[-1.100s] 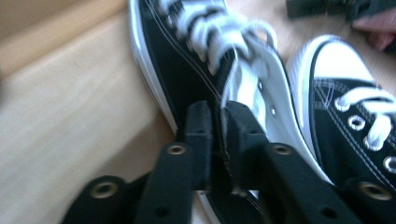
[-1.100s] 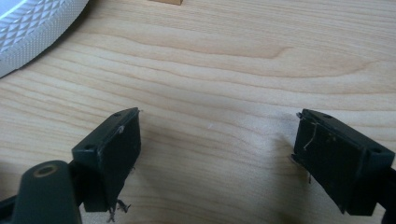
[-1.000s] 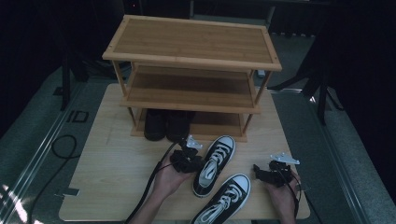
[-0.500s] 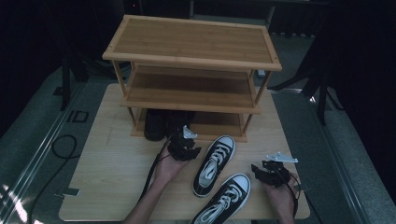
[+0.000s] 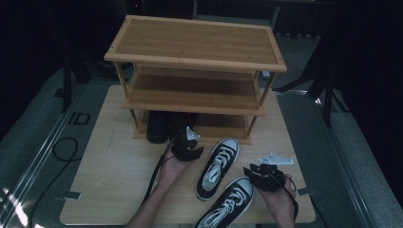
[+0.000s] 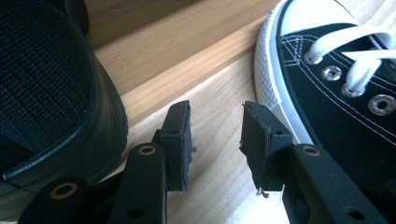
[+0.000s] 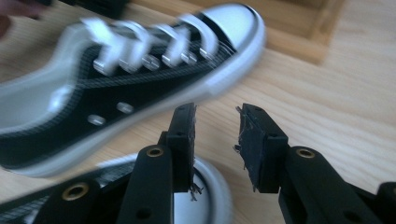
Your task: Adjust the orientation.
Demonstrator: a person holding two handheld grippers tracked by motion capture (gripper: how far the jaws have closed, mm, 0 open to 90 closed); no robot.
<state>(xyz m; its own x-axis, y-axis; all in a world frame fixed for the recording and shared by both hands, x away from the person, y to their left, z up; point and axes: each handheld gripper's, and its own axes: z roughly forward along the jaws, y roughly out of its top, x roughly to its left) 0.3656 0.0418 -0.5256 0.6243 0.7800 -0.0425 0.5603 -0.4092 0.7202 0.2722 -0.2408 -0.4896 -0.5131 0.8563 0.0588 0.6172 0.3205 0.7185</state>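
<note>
Wooden board (image 5: 114, 175) — bears shoe rack (image 5: 197, 57) and two sneakers (image 5: 217, 161).

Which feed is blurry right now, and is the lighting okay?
Right gripper view: the black-and-white sneaker is smeared by motion blur, while the right gripper jaws stay sharp. Left gripper view: crisp and evenly lit. High view: dim, dark surroundings, a glare streak at bottom left.

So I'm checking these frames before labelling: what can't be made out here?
- Black shoes, high view: middle shelf above hides their backs; one pair or not, can't tell.
- Front sneaker, high view: heel cut off by bottom edge.
- Back sneaker, right gripper view: blurred, lace detail lost.
</note>
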